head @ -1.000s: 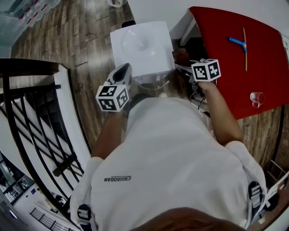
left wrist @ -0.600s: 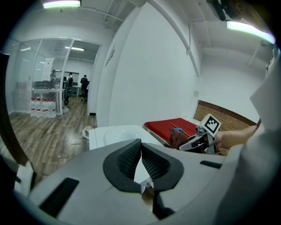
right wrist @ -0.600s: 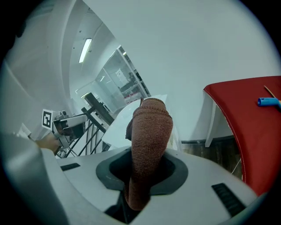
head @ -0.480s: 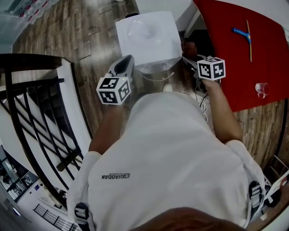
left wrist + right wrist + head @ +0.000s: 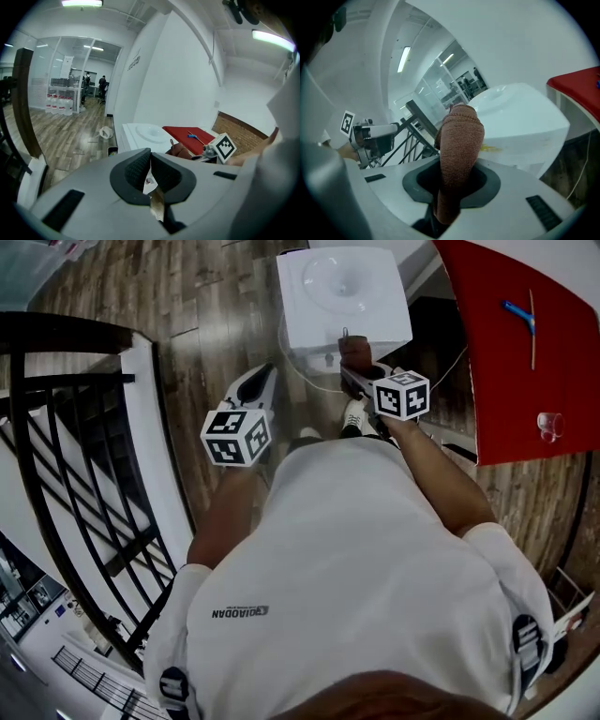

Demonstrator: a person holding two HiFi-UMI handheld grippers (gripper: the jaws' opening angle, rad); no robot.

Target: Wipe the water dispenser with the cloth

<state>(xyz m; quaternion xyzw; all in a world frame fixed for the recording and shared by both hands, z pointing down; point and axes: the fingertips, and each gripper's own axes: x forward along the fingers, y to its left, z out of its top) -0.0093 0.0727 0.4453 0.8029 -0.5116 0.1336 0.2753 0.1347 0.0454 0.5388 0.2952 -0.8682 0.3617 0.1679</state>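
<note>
One cloth [image 5: 460, 136] lengthwise from right claw [image 5: 451, 183]

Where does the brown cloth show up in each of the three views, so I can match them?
Head view: cloth at top centre, at the tip of the right gripper, against the dispenser's front.
Left gripper view: small brown patch right of centre.
Right gripper view: centre, clamped in that gripper's jaws.
Shared landmark: the white water dispenser.
</note>
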